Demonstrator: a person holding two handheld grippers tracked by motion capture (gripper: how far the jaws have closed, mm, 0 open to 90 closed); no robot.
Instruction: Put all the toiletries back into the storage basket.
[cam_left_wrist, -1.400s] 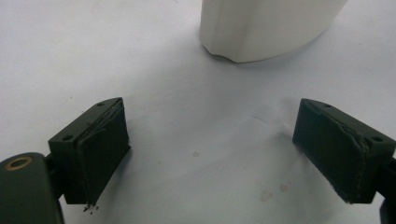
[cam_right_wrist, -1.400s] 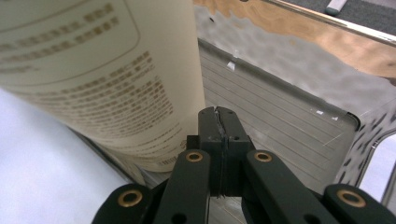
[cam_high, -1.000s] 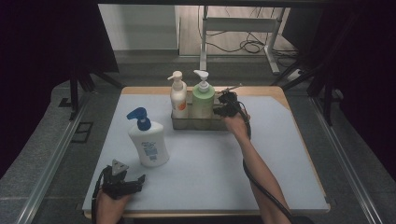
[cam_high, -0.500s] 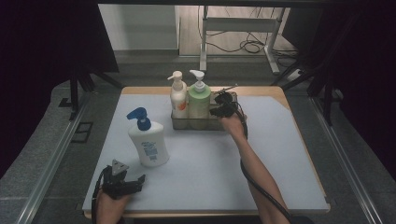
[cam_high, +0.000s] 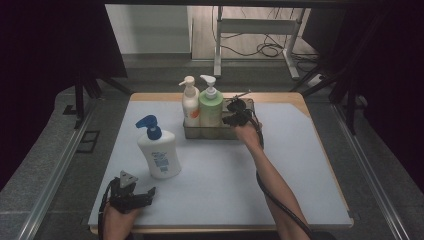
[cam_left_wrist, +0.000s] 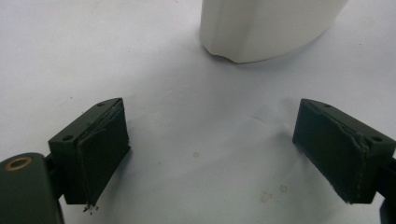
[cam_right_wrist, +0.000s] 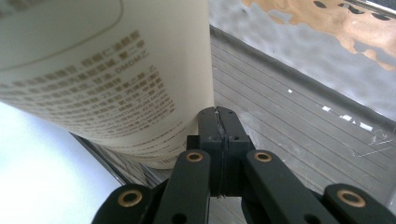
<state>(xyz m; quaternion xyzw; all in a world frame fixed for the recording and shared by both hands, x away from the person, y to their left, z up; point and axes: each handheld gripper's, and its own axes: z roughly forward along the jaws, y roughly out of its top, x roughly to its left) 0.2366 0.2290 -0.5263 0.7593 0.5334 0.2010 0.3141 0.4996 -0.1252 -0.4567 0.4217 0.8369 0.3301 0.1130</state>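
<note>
green bottle (cam_high: 210, 106) shifted left in ribbed metal tray (cam_high: 240, 133); right gripper (cam_high: 234, 117) fingers together, left gripper (cam_high: 142, 195) fingers apart.

Right tool nudges the green bottle in the tray

Over the last second the green bottle (cam_high: 210, 104) has shifted a little leftward within the metal tray (cam_high: 210, 132), closing up against the white-and-orange bottle (cam_high: 190, 102) so that the two now stand just beside each other. The right tool (cam_high: 234, 111), jaws pressed together with nothing between them, has followed it slightly left and sits at the bottle's right flank, inside the tray.
</note>
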